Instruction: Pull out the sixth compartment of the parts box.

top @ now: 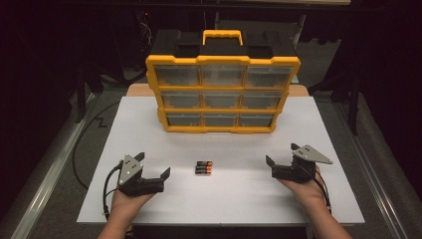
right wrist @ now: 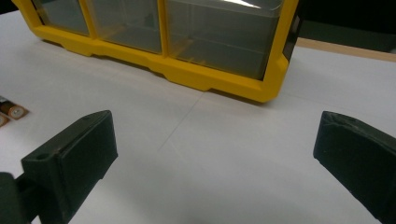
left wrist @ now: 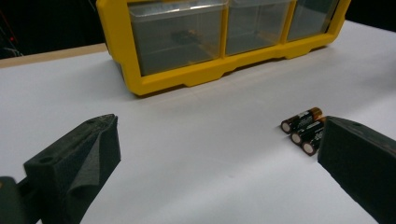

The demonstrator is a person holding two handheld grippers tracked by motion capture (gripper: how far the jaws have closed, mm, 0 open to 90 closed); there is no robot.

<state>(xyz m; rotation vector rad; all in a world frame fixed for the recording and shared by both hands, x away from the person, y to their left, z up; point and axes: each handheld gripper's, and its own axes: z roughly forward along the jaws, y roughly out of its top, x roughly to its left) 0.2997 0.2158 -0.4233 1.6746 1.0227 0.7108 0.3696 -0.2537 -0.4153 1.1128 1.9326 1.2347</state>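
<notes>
Centrally, on the white table [top: 149,134]: three batteries [top: 203,167], lying side by side and touching, black with copper-coloured ends. Well in front of the yellow drawer organiser [top: 222,93], roughly in line with its middle column of drawers, a clear stretch of tabletop between.

Left of the batteries, near but apart: left gripper [top: 152,171], held in a hand [top: 127,201], resting low at the table, jaws spread wide with nothing between them. From the left gripper view, batteries [left wrist: 306,129] just beside the inner edge of one jaw, blunt ends turned toward the camera; organiser's bottom row of clear drawers [left wrist: 224,32] farther off, some small dark item dimly visible inside one drawer, too blurred to identify.

Right of the batteries, somewhat farther away: right gripper [top: 282,160], held in the other hand [top: 309,191], jaws likewise wide apart and empty. From the right gripper view, copper battery tips [right wrist: 11,112] at the frame edge, bare table between the jaws, organiser's lower yellow corner [right wrist: 266,84] ahead.

Behind the batteries, on the organiser: nine drawers in three rows, all shut, yellow carry handle [top: 222,36] on top.
</notes>
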